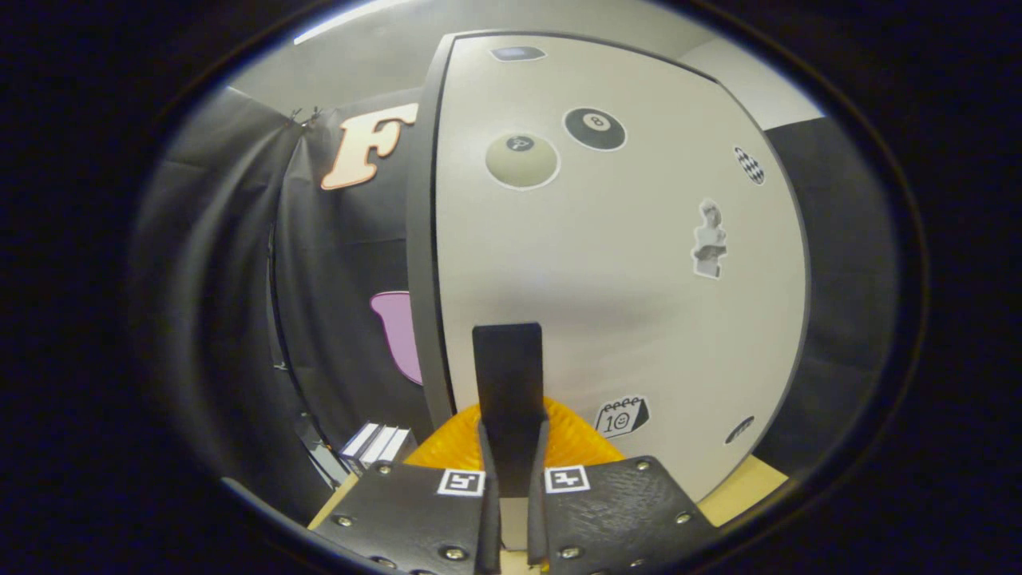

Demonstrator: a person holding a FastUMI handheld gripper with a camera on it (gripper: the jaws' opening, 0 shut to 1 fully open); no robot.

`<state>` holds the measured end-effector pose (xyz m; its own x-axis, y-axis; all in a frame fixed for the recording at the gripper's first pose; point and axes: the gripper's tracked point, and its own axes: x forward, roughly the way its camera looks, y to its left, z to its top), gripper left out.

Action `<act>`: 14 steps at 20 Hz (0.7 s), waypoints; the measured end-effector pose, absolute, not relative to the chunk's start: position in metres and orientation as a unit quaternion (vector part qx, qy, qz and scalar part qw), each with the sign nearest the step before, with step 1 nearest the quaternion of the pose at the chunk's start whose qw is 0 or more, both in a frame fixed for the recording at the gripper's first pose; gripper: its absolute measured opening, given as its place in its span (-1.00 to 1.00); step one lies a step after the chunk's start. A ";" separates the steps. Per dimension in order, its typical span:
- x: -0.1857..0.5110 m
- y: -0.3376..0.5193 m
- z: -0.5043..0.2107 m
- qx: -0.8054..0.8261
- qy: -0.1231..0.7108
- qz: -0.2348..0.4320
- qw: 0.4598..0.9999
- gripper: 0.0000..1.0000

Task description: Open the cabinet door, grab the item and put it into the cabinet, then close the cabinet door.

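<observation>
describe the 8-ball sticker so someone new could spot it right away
Start at the big pale cabinet door that rises just beyond the shut gripper. High on its face two round stickers sit side by side. The 8-ball sticker is the black one, up and right of the pale ball sticker.

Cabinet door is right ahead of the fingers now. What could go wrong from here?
1. The gripper has its fingers closed together, nothing between them, tips close to the sticker-covered cabinet door; pushing on could ram the panel.
2. No handle is visible, so the dark left door edge may be the only purchase, and closed fingers could slip off it.
3. The orange ribbed item below the fingers could get knocked.
</observation>
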<state>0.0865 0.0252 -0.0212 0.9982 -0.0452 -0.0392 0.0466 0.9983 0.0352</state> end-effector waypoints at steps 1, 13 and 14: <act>0.085 0.025 -0.020 0.015 0.018 -0.023 0.999 -0.74; 0.014 0.009 -0.011 0.002 0.014 -0.030 0.999 -0.75; 0.008 0.006 -0.011 0.005 0.016 -0.033 0.999 -0.75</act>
<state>0.0081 0.0061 -0.0112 0.9973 -0.0658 -0.0326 0.0661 0.9978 0.0082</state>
